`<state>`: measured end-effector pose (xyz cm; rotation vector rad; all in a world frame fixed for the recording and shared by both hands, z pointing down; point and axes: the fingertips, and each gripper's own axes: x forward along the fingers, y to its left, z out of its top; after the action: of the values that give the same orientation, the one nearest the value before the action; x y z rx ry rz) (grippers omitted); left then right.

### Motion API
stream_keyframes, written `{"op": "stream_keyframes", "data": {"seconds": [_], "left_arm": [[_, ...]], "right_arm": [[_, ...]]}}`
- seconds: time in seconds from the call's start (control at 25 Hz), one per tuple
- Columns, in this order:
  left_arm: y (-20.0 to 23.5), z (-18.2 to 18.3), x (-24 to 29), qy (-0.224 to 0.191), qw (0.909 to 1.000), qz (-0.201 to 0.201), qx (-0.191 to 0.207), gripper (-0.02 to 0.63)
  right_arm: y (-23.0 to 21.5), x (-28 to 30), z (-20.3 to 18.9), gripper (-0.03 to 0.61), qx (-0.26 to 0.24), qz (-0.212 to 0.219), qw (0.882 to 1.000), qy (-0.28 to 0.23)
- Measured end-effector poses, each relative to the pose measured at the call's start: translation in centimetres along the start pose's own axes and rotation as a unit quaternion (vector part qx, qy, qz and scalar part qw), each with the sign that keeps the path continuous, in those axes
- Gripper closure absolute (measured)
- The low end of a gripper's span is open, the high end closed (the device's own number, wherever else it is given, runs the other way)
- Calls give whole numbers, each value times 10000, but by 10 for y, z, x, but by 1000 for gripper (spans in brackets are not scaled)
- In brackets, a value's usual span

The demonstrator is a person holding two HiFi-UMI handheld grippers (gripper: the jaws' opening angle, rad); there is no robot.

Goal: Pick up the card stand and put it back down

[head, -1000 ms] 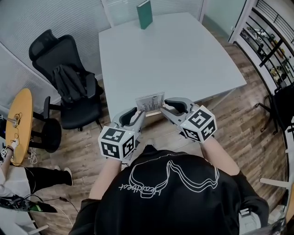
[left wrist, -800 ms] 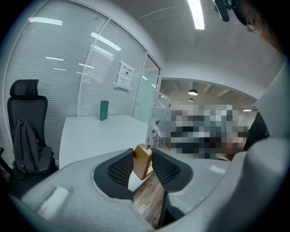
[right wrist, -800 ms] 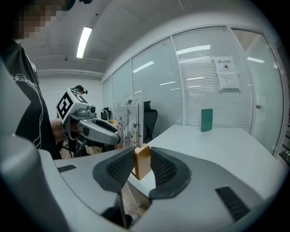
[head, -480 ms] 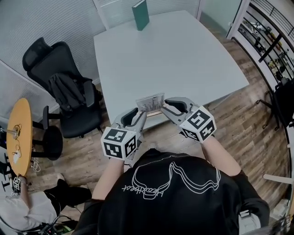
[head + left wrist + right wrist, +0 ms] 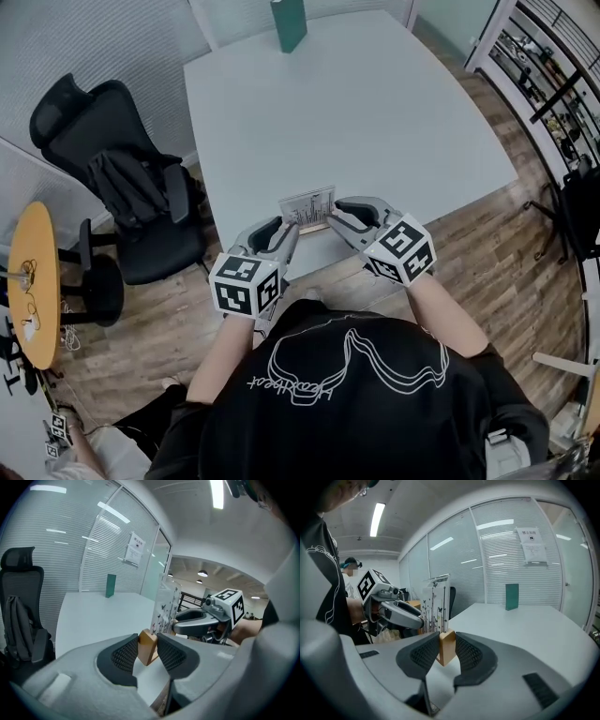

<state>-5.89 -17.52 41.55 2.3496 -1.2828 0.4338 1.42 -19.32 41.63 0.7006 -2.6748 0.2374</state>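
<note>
The card stand (image 5: 307, 208), a small wooden base with a clear printed card upright in it, is at the near edge of the white table (image 5: 356, 112). My left gripper (image 5: 289, 228) grips its left end. In the left gripper view both dark pads press the wooden base (image 5: 147, 648). My right gripper (image 5: 333, 217) grips the opposite end, its pads against the base (image 5: 446, 648). The card (image 5: 436, 604) rises above the jaws. Whether the base rests on the table or hangs just above it cannot be told.
A green book (image 5: 289, 23) stands upright at the table's far edge. A black office chair (image 5: 122, 178) with a jacket is left of the table, and a round yellow side table (image 5: 33, 281) is further left. Shelving (image 5: 553, 84) lines the right wall.
The head view has shifted slightly. Both grippers stay at the ends of the card stand, which keeps its place near the table's edge. A person at the lower left has moved away.
</note>
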Motion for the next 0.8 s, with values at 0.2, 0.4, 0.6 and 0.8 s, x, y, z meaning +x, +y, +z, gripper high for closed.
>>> {"op": "stream_keyframes", "data": {"seconds": [0.2,0.4,0.6,0.8], "left_arm": [[23,-13,22,213,9998,16,-49,480],[43,-29,43,406,9990,-78,-167,480],[54,-47,63,549,9979,-184,-303,480],[65,-62,74,698,9968,-222,-309,480]], "right_arm": [[-15,28,-17,471,148,-4,9996,234],[-27,50,-36,471,261,-33,9986,451],[-38,65,-54,471,193,-65,9979,620],[-42,79,-68,471,44,-96,9969,780]]}}
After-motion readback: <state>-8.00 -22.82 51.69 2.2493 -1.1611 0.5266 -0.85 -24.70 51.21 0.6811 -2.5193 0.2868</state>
